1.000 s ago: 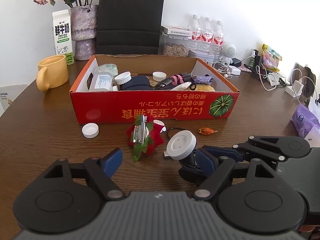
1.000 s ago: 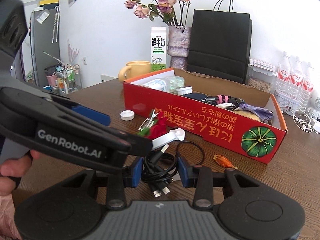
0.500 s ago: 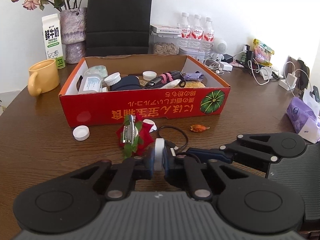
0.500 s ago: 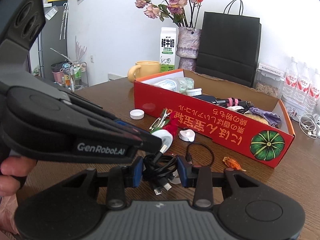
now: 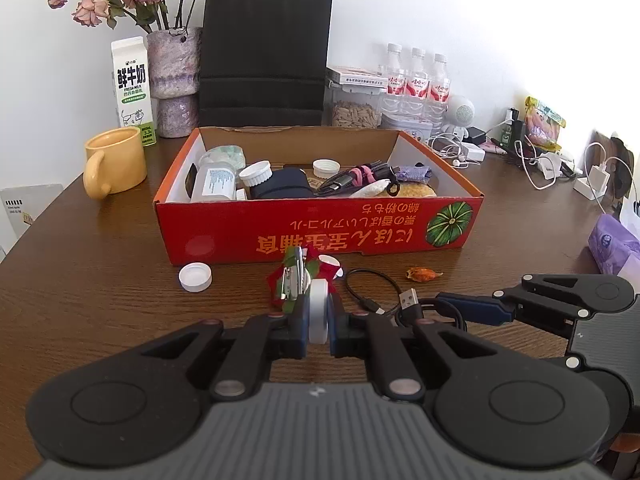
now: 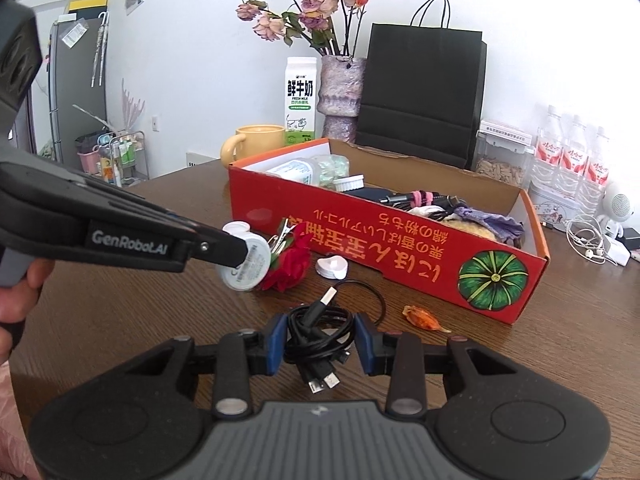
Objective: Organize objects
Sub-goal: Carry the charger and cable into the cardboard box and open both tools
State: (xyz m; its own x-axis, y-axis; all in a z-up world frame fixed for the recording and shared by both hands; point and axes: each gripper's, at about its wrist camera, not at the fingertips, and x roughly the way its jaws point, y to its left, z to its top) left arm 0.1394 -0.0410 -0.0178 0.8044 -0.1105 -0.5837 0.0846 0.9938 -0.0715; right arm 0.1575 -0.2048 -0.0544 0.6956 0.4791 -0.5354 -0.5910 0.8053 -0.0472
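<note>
1. My left gripper was clamped tight on the white round disc, held on edge, flat faces against the pads.
2. My right gripper was closed partway around the coiled black cable, its plugs hanging below the fingers.
3. The red box lay straight ahead of both grippers, long axis running across my view, open top above the held things.
4. I judged the left gripper nearer the box's middle and the right nearer its pumpkin-printed end; both loads would have to clear the near wall.
</note>
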